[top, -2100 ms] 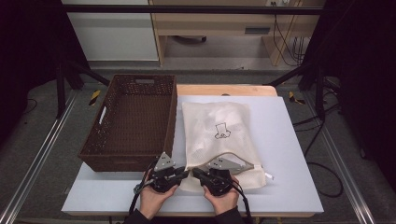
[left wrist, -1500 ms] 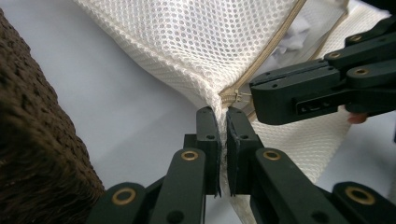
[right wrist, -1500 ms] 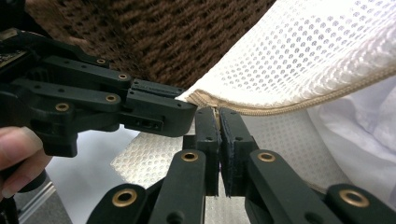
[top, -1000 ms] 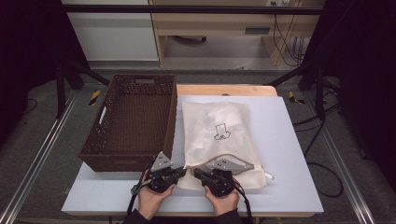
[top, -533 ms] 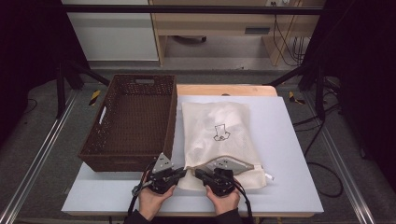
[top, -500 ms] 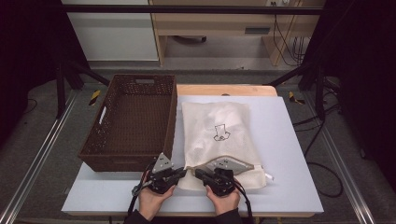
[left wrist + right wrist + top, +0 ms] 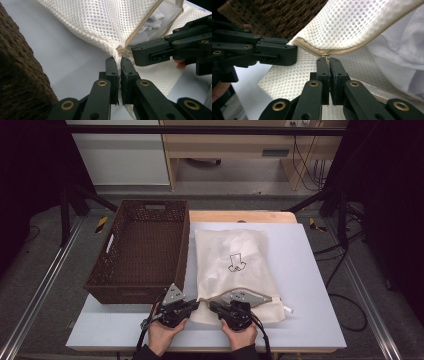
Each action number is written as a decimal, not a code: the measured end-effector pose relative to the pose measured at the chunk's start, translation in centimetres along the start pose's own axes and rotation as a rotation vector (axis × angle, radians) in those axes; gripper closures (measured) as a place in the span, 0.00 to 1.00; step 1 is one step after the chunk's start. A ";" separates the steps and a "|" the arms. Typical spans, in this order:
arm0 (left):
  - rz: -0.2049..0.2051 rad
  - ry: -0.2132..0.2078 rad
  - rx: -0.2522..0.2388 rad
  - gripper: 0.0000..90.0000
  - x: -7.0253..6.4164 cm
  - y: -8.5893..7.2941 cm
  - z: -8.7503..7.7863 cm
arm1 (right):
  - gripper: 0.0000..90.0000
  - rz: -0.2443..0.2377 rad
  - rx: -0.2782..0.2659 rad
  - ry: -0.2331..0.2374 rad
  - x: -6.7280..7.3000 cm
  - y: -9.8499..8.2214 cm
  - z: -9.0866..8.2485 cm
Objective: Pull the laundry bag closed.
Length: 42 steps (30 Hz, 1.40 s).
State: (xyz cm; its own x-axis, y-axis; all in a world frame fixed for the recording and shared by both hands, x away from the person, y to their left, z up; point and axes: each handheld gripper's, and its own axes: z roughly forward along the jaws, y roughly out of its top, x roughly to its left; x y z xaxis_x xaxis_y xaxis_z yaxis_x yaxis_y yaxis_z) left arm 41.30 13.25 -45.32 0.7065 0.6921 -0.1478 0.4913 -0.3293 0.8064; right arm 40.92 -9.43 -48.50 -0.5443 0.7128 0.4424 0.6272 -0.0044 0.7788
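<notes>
A white mesh laundry bag (image 7: 235, 265) with a small printed mark lies flat on the white table, its zipped end toward the near edge. My left gripper (image 7: 196, 303) is shut on the bag's corner (image 7: 119, 53), where the tan zipper ends. Just beside it, my right gripper (image 7: 212, 306) is shut on the zipper pull (image 7: 325, 55). The tan zipper (image 7: 352, 50) runs away to the right along a partly gaping mouth, and white cloth (image 7: 397, 57) shows inside. In the left gripper view the right gripper (image 7: 160, 50) stands close at the right; in the right gripper view the left gripper (image 7: 274, 51) is at the left.
A dark brown wicker basket (image 7: 132, 292) stands left of the bag, its near wall just beyond my left gripper. The white table (image 7: 310, 270) has bare surface right of the bag and along the near edge. A wooden board (image 7: 240, 216) lies behind the table.
</notes>
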 end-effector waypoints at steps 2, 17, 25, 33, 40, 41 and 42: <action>0.005 0.004 0.004 0.95 -0.1 -0.1 0.2 | 0.98 0.016 -0.004 0.008 -0.2 0.2 -0.2; 0.000 0.011 0.004 0.95 0.5 -0.4 -0.3 | 0.97 0.008 0.013 -0.065 -2.2 0.3 -2.1; -0.003 0.011 0.011 0.95 0.6 -0.7 -0.2 | 0.97 -0.044 0.009 -0.111 -2.5 0.6 -3.7; -0.004 0.006 0.012 0.95 0.7 -0.9 -0.2 | 0.97 -0.084 0.017 -0.131 -2.3 0.6 -4.6; -0.014 0.010 0.021 0.95 1.0 -1.2 -0.2 | 0.97 -0.067 0.005 -0.162 -3.6 0.7 -6.1; -0.014 0.008 0.021 0.95 1.1 -1.3 -0.2 | 0.97 -0.059 0.003 -0.165 -3.8 0.7 -6.4; -0.017 0.006 0.021 0.95 1.1 -1.3 -0.2 | 0.97 -0.056 -0.001 -0.167 -4.1 0.7 -6.7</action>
State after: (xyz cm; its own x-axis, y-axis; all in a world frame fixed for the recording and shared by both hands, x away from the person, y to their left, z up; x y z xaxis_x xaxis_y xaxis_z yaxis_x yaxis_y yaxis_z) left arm 41.35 14.55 -46.46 0.6949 0.7016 -0.1576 0.5138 -0.3311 0.7915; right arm 39.87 -17.06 -46.76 -0.4786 0.8182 0.3185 0.5977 0.0378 0.8008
